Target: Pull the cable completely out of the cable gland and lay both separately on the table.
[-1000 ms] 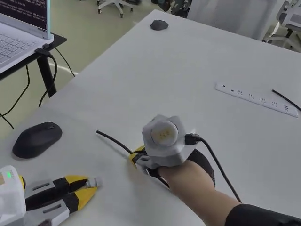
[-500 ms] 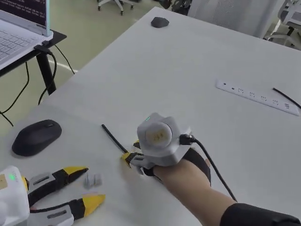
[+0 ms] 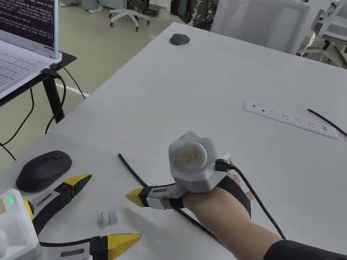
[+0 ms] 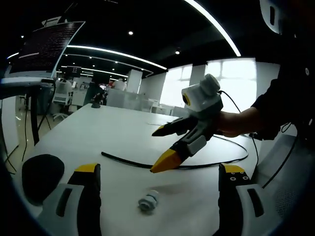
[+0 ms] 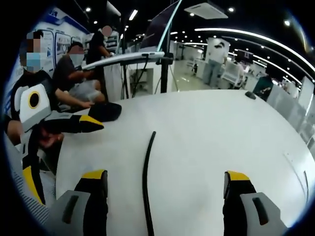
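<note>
Open office, white table [image 3: 179,92]

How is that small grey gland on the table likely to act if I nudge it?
The gland looks round and seems to lie on its side, so it would probably roll on the smooth table. It looks small and plastic, so likely light, skidding away easily. Its short body may be hard to pinch squarely.

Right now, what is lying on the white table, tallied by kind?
Black cables: 2, the loose cable and a cord beside the strip
Cable gland: 1
Computer mice: 2, the near mouse and the far mouse
Power strip: 1
Total: 6
</note>
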Tool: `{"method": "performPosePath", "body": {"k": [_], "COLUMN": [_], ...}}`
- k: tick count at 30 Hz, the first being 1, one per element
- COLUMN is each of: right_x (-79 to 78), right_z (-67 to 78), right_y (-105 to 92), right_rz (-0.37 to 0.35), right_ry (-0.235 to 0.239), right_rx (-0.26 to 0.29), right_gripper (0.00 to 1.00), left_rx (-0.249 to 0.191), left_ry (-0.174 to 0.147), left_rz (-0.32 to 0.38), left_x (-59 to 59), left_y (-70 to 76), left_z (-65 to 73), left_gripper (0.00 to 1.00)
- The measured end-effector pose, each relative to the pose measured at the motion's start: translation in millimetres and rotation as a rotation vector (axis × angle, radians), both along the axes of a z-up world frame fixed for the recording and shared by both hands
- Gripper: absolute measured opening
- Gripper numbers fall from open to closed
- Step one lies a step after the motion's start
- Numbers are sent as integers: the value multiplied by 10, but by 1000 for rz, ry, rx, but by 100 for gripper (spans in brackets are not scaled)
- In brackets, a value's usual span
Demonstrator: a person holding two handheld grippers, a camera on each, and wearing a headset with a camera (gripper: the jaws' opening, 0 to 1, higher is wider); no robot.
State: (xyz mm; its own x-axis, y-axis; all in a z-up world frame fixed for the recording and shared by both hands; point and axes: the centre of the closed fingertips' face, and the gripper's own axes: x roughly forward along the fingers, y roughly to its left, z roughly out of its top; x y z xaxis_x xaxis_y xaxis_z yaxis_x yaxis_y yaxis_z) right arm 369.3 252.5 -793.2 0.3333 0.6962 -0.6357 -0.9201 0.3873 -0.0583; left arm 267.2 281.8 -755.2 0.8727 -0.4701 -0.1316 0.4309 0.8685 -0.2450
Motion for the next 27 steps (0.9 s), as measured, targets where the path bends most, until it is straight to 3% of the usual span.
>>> {"method": "performPosePath", "body": {"k": [2,4,9,10,11,12,14,16,18,21,22,24,27], "right_x": [28,64,209,224,229,246,253,302,217,163,164,108,-50], "right_z": [34,66,191,201,223,258,349,526,576,696,715,797,785], "right_y": [-160,-315,-940,-1102,-1192,-1336,-1509,-1727,-1949,-2383,-2451,-2794,-3130], "right_rz": [-10,-48,-202,-221,-224,-243,-277,-344,-386,-463,-478,-548,-607], "right_ry": [-23,-14,19,28,24,21,10,-30,20,11,6,6,58], "right_rx": [-33,-36,-41,-67,-73,-87,-74,-24,-18,-8,-6,26,59], "right_gripper": [99,99,99,99,99,99,99,99,99,99,99,99,100], "left_rx": [-13,-15,40,49,56,77,116,121,139,202,204,183,146], "left_ry": [16,22,74,75,64,24,13,16,40,45,44,44,51], "left_rz": [-17,-9,-13,-8,-14,-29,-42,-71,-115,-165,-177,-188,-171], "left_x": [-10,11,63,93,108,140,181,204,218,229,209,183,183], "left_y": [-35,-29,-70,-86,-111,-164,-248,-345,-468,-605,-649,-713,-750], "left_z": [28,52,91,144,193,293,377,433,461,508,536,593,648], "left_gripper": [99,99,99,99,99,99,99,99,100,100,100,100,100]}}
